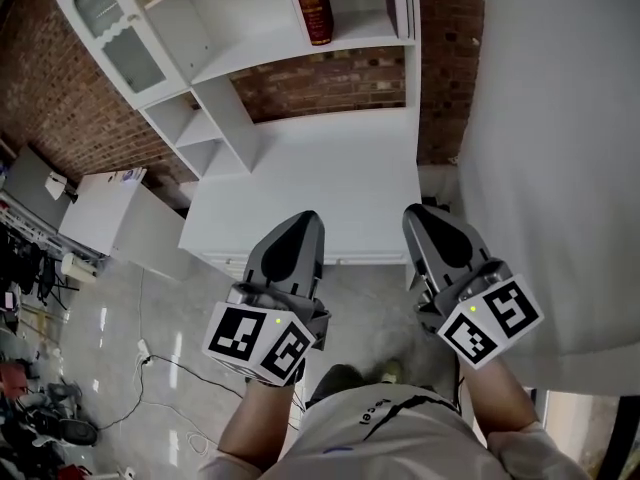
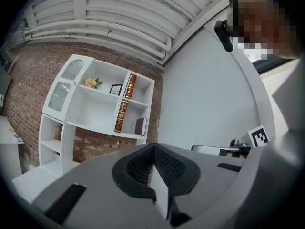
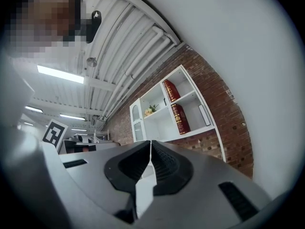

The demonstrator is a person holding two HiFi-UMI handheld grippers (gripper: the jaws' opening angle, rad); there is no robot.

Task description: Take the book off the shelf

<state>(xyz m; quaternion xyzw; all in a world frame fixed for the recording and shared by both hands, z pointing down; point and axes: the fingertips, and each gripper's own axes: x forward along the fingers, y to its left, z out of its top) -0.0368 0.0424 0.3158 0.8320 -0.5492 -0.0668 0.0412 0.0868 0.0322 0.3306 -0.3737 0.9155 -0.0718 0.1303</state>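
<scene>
A dark red book (image 1: 311, 5) stands upright on the white shelf unit (image 1: 240, 58) at the top of the head view. The left gripper view shows two red books, the lower red book (image 2: 121, 116) and the upper red book (image 2: 130, 86), with a dark book (image 2: 140, 126) leaning beside the lower one. In the right gripper view the lower red book (image 3: 180, 119) stands under the upper red book (image 3: 171, 90). My left gripper (image 1: 303, 218) and right gripper (image 1: 413, 213) hover side by side before the white desk (image 1: 330, 183), both shut and empty, well short of the shelf.
A brick wall (image 1: 330, 83) backs the shelf unit. A white wall panel (image 1: 560, 148) stands close on the right. A low white cabinet (image 1: 105, 208) sits at the left, with cables and clutter on the floor (image 1: 60, 388). Flowers (image 2: 90, 83) and a small frame (image 2: 116, 88) rest on the upper shelf.
</scene>
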